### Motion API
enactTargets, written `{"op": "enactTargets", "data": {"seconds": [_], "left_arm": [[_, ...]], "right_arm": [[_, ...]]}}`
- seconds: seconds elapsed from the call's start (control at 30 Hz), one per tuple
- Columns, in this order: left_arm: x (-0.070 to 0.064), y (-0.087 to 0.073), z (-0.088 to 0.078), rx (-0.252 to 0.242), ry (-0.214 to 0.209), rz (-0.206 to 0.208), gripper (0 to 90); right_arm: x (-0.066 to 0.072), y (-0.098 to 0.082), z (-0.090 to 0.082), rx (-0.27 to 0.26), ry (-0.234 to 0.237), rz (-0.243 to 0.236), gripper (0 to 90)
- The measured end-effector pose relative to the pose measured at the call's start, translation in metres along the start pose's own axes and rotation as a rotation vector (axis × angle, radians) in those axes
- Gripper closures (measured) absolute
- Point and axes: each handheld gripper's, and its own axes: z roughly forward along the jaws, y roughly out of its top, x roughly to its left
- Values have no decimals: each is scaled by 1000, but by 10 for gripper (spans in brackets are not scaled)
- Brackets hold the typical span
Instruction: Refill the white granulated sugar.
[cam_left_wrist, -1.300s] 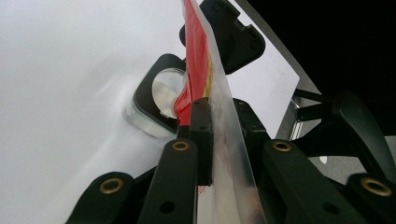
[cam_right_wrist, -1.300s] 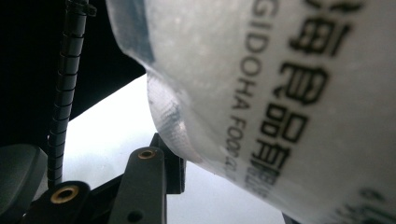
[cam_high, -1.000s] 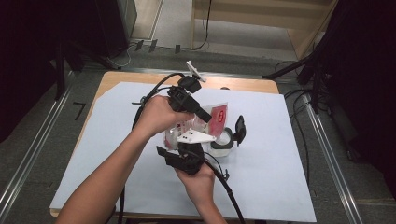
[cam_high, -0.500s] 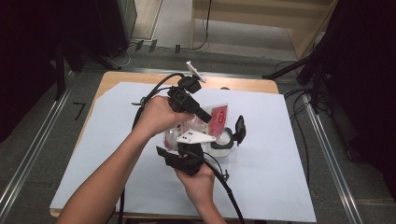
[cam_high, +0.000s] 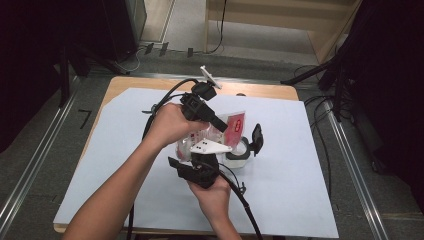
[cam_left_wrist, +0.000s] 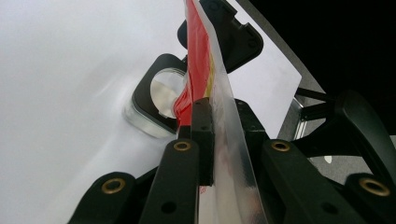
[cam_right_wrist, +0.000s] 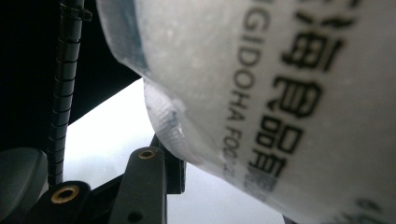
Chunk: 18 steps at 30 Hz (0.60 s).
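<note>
Left gripper (cam_high: 220, 125) reaches in from upper left, forearm slanting across the counter (cam_high: 300, 200), fingers (cam_left_wrist: 203, 135) clamped nearly shut on the pouch (cam_high: 231, 125) edge. Right gripper (cam_high: 207, 155) comes up from below, fingers partly closed against the pouch's clear lower part. Pouch is held mid-counter over the open container (cam_high: 240, 150). Free counter room all around; edges well apart.

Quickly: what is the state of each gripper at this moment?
Left gripper: closed on the edge of the red and clear pouch.
Right gripper: against the pouch; whether its jaws grip it cannot be told.
</note>
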Motion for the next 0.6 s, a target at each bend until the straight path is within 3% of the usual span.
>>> {"op": "enactTargets", "data": {"seconds": [0.17, 0.6], "left_arm": [[3, -3, -1, -10, -22, -12, 825], [3, -3, -1, -17, -19, -20, 826]], "right_arm": [[0, -1, -1, 5, -8, -10, 635], [0, -1, 0, 5, -3, -6, 635]]}}
